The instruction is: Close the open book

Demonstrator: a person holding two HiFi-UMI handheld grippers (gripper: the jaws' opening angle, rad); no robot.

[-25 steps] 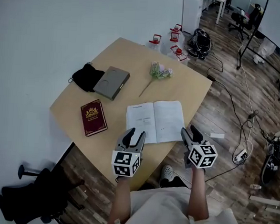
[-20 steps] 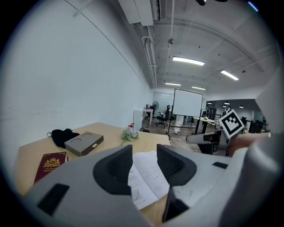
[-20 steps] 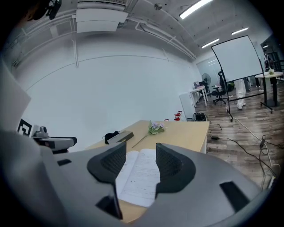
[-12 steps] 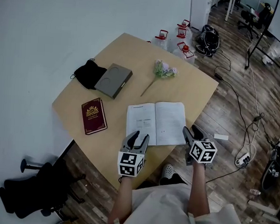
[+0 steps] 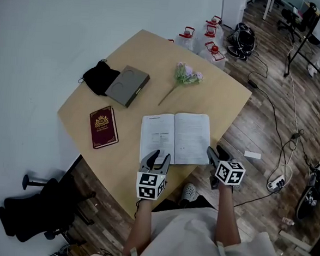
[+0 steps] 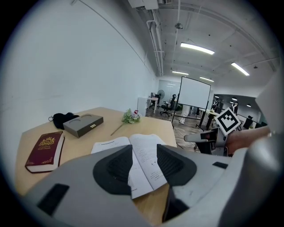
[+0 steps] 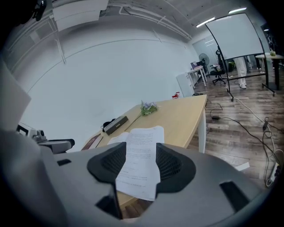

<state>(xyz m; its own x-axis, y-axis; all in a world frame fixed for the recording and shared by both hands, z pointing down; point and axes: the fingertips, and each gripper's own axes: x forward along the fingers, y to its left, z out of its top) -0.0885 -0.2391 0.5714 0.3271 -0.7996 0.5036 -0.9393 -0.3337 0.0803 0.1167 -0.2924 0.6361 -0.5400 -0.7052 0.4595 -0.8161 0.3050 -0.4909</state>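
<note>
The open book (image 5: 175,138) lies flat with white pages up near the table's front edge; it also shows as the open book (image 6: 133,159) and the open book (image 7: 141,155) in the gripper views. My left gripper (image 5: 158,158) hovers open just short of the book's left page, nothing between its jaws. Off the book's right front corner my right gripper (image 5: 216,155) is held open and empty too. Neither touches the book. In the left gripper view the right gripper (image 6: 208,137) shows at the right.
On the wooden table (image 5: 142,63) lie a closed maroon book (image 5: 103,127), a grey box (image 5: 128,85) beside a black pouch (image 5: 97,75), and a flower sprig (image 5: 184,76). Red-capped jugs (image 5: 205,39) and cables (image 5: 282,106) are on the floor beyond; a black chair (image 5: 34,209) stands at the left.
Both grippers have sunk lower toward the table's front edge and the book. Their jaws stay the same width. The book has not moved.
</note>
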